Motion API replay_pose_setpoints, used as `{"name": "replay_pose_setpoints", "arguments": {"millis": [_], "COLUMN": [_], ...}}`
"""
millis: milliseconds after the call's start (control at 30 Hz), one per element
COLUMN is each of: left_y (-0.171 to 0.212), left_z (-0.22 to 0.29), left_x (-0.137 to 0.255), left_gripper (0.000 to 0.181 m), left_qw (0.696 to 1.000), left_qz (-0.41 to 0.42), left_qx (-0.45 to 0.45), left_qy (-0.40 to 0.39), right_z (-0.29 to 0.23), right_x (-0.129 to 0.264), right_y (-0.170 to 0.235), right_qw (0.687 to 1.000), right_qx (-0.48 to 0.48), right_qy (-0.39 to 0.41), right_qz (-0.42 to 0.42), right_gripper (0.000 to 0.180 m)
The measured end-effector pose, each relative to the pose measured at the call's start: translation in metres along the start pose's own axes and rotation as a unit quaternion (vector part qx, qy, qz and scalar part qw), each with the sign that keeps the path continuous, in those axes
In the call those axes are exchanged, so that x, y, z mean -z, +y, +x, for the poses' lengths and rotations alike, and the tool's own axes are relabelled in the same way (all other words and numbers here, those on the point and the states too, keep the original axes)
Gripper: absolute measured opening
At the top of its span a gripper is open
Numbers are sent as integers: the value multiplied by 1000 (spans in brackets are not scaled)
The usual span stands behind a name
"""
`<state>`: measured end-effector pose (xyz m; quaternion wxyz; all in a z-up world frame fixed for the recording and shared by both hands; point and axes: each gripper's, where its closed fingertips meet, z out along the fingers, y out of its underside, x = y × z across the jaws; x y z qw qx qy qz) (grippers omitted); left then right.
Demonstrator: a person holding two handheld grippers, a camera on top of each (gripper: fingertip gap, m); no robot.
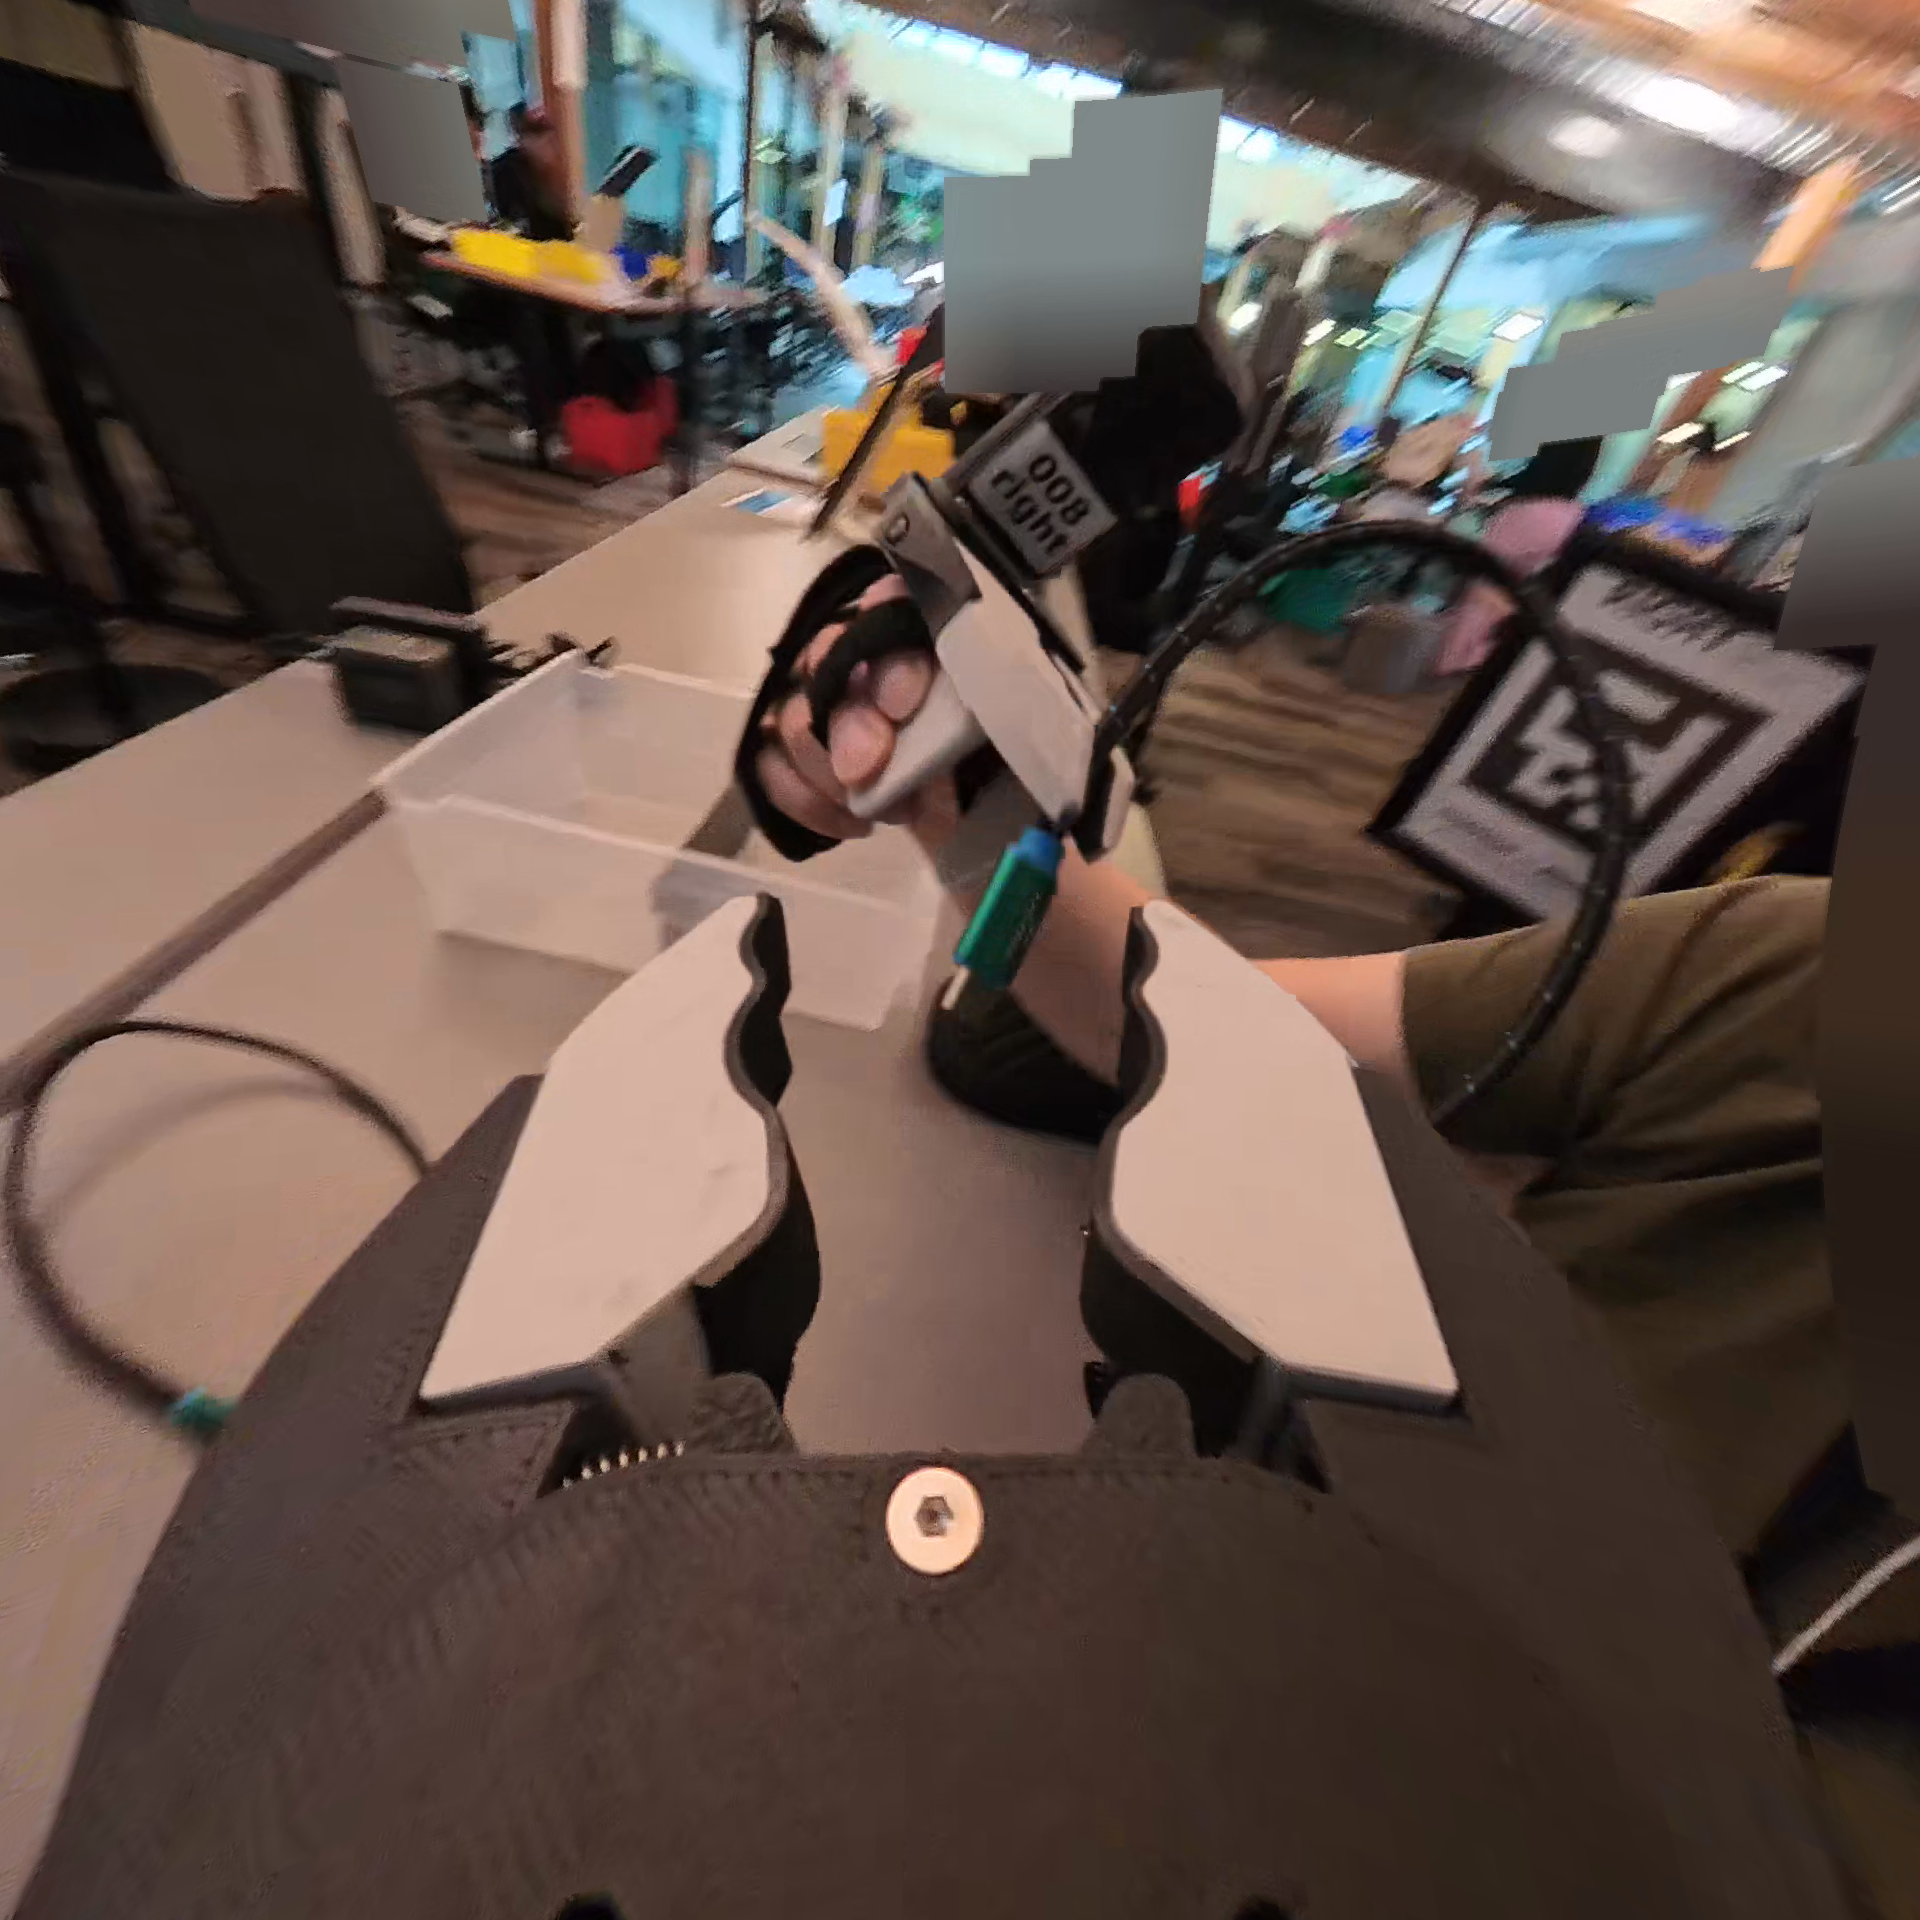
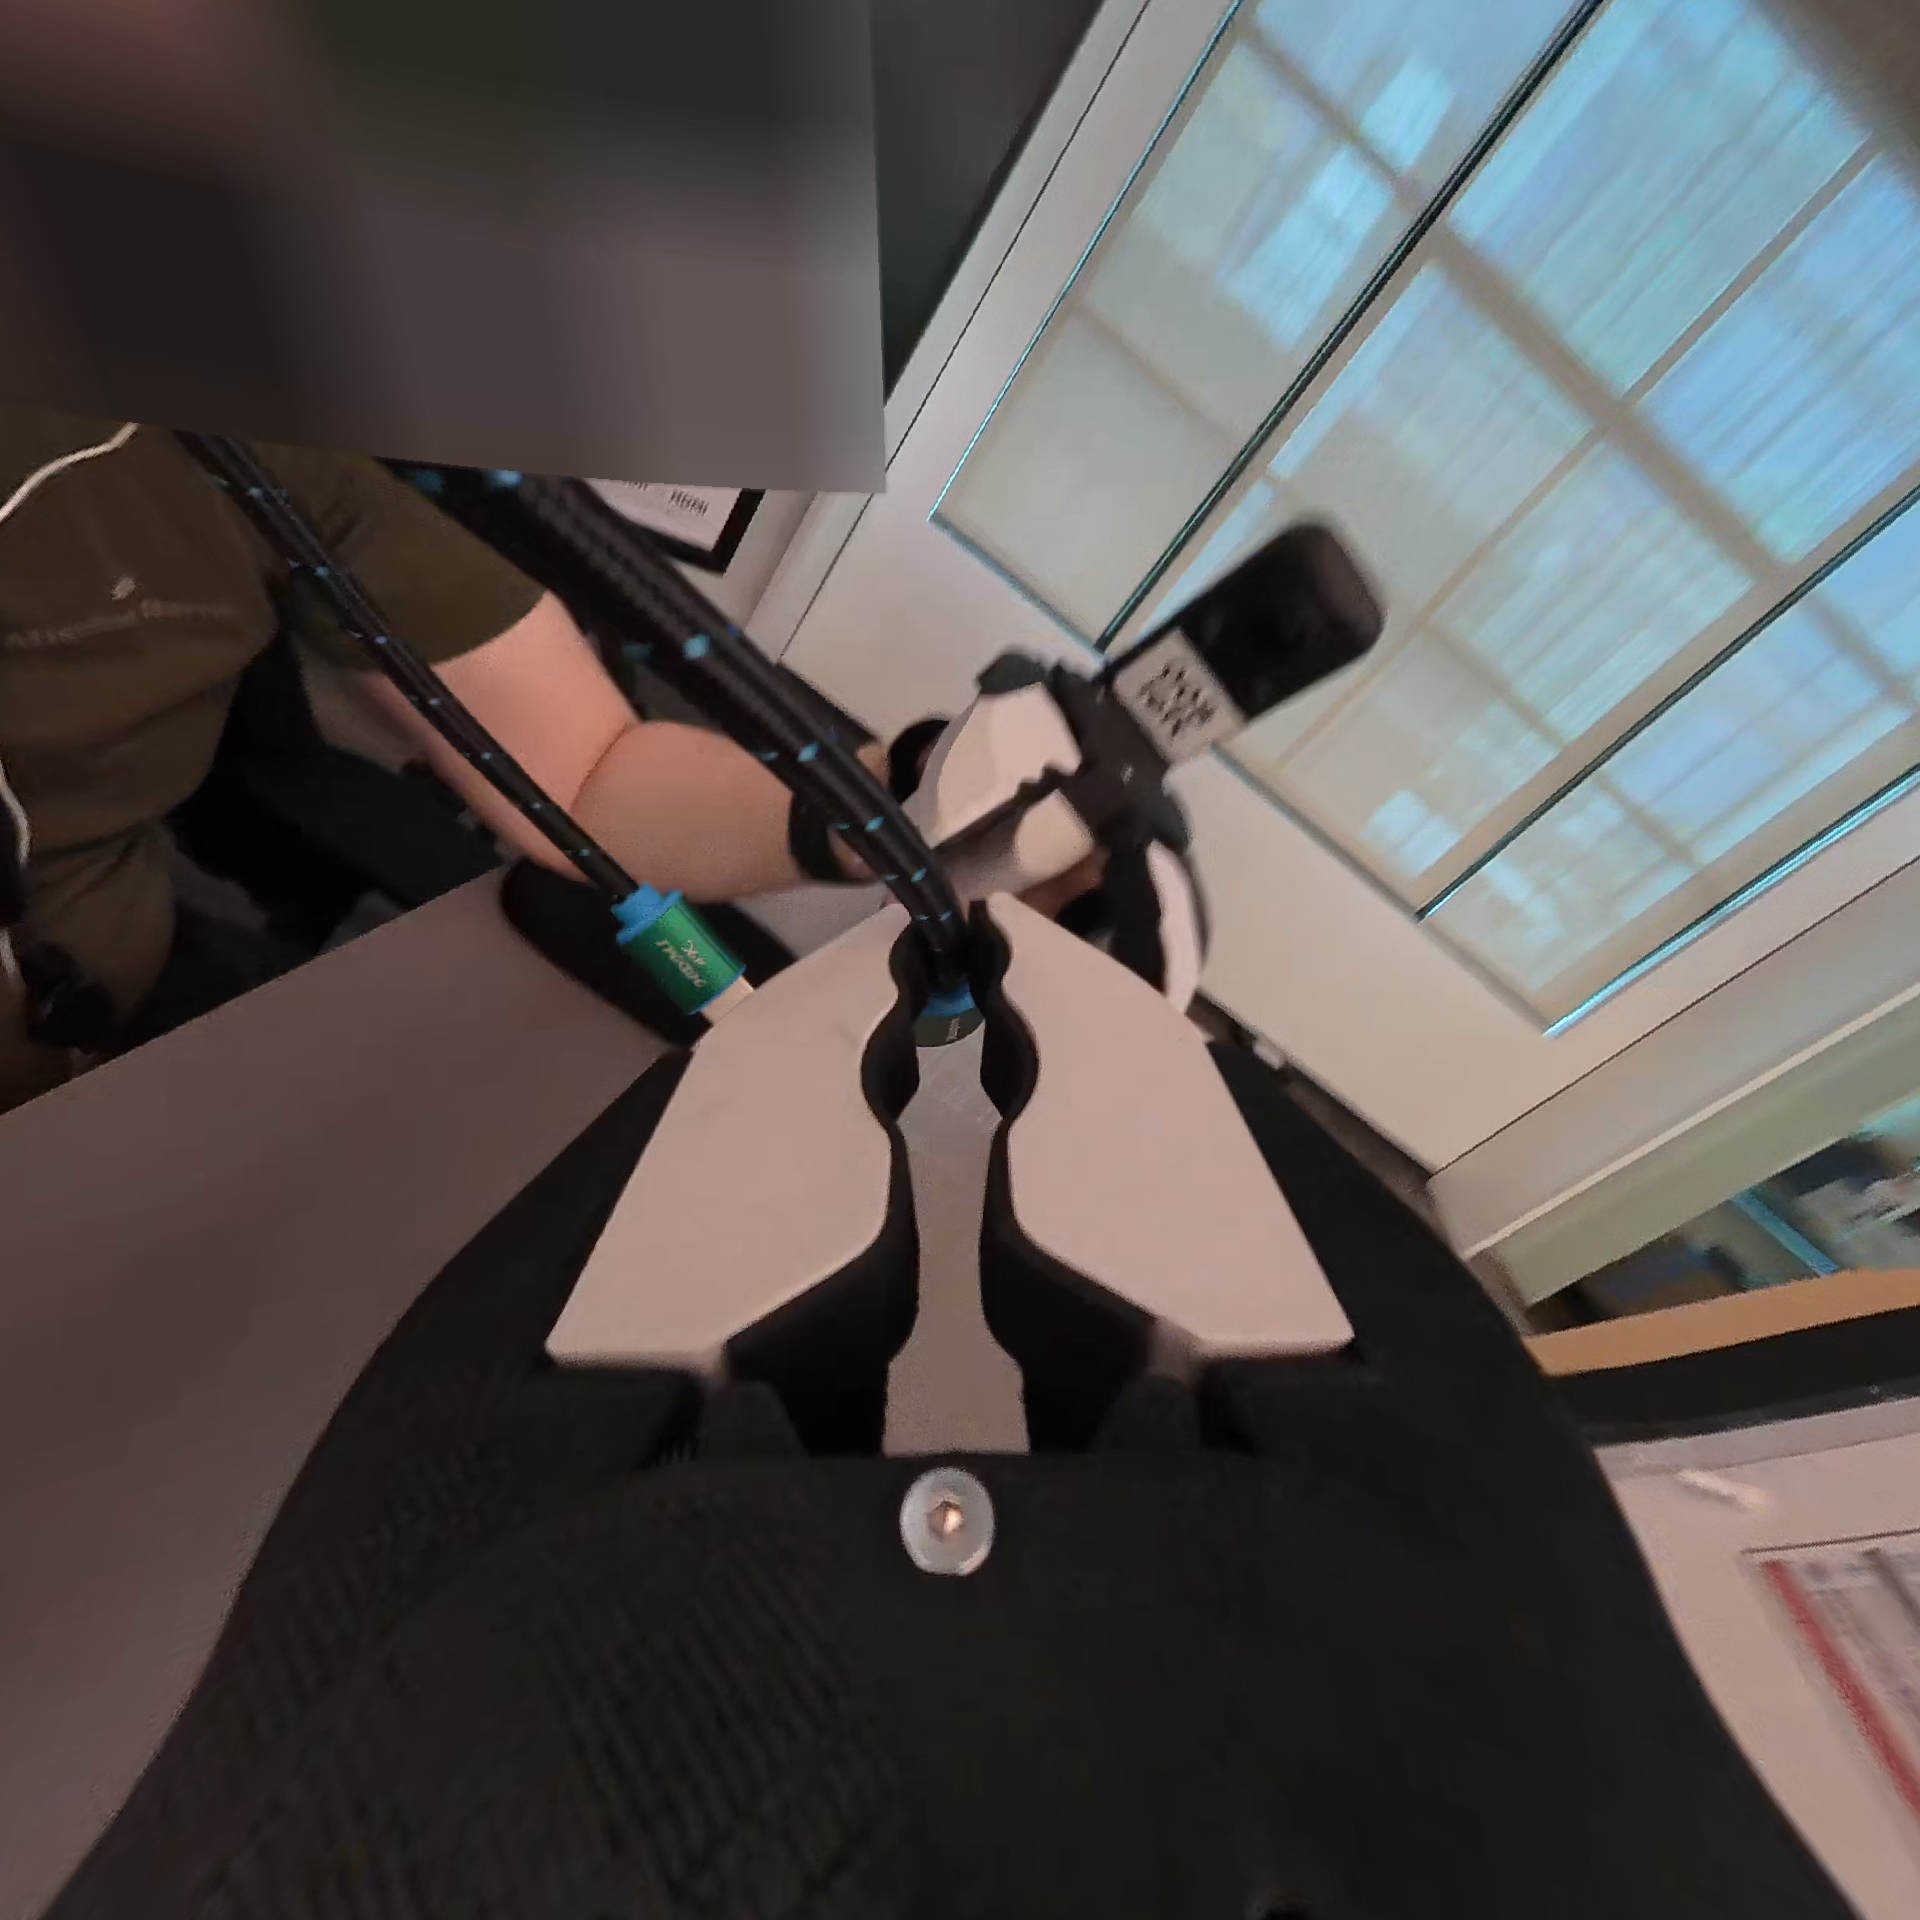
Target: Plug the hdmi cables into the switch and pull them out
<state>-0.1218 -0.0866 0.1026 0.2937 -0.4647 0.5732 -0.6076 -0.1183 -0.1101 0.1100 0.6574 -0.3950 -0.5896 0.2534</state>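
My right fingers (image 2: 948, 971) pinch a green HDMI plug (image 2: 948, 1023) above the bench (image 1: 260, 935); my left fingers (image 1: 951, 961) gape empty (clear tub (image 1: 623, 821) just beyond, another cable (image 1: 125, 1143) lying leftward).

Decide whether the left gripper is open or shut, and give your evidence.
Open. In the left wrist view the left gripper has its jaws spread wide, with bare table visible between them and nothing held.

Green-ended HDMI plug (image 1: 1006, 906) above black switch (image 1: 1013, 1070)
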Motion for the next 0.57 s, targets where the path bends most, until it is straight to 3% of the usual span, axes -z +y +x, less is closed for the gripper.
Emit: {"name": "replay_pose_setpoints", "arguments": {"millis": [267,567], "left_y": [-3,-4], "left_z": [43,29], "left_x": [-19,-17], "left_gripper": [46,12], "left_qw": [976,971], "left_qz": [69,77], "left_qx": [63,109], "left_qy": [196,201], "right_z": [-3,1], "right_x": [-2,-7], "right_y": [-29,-20], "right_qw": [998,997], "right_qx": [50,62], "right_qy": [16,34], "right_qz": [35,25], "right_gripper": [7,7]}}
